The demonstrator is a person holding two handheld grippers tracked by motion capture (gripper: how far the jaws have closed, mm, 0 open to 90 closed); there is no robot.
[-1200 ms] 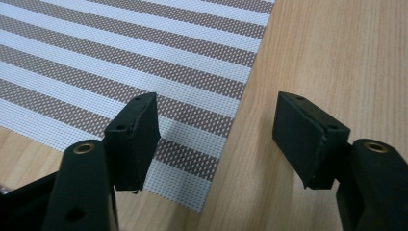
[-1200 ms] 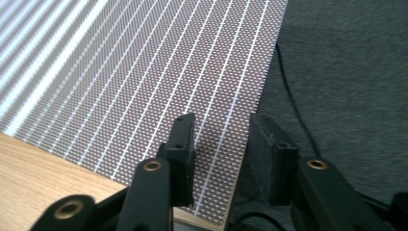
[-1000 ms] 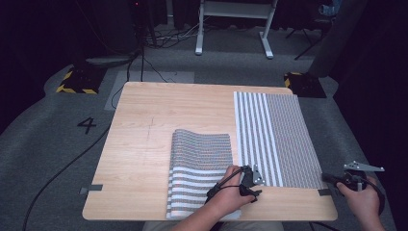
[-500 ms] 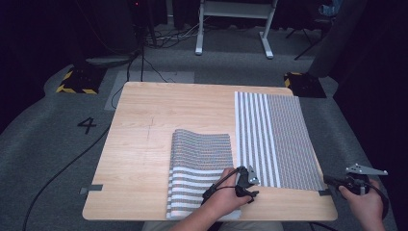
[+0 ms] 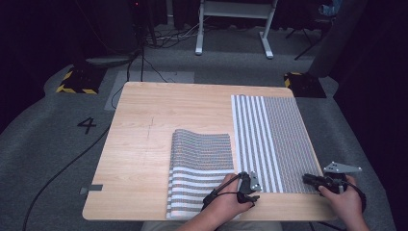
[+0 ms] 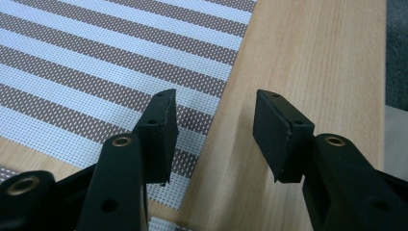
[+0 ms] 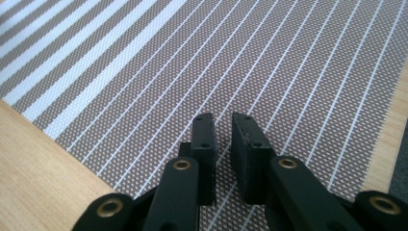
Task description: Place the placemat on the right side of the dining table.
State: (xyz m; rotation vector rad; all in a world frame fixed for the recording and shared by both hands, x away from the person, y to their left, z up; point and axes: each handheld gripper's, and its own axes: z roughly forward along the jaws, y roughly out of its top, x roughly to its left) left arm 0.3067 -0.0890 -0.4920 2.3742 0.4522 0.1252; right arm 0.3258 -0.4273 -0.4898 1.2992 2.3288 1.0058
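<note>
Since the earlier frame, our right gripper (image 5: 310, 180) has advanced onto the flat placemat (image 5: 274, 139), jaws nearly closed, empty; our left gripper (image 5: 253, 185) straddles its corner, jaws released, ready to pinch.

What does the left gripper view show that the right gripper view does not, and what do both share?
Left gripper view: the left gripper with jaws wide apart, over the flat striped mat's near corner, one jaw above the mat and one above bare wooden table.

Right gripper view: the right gripper with jaws nearly closed, a narrow gap between them, above the mat's thin-lined part, nothing clearly gripped.

Both: that woven striped mat lying on the light wooden table.
</note>
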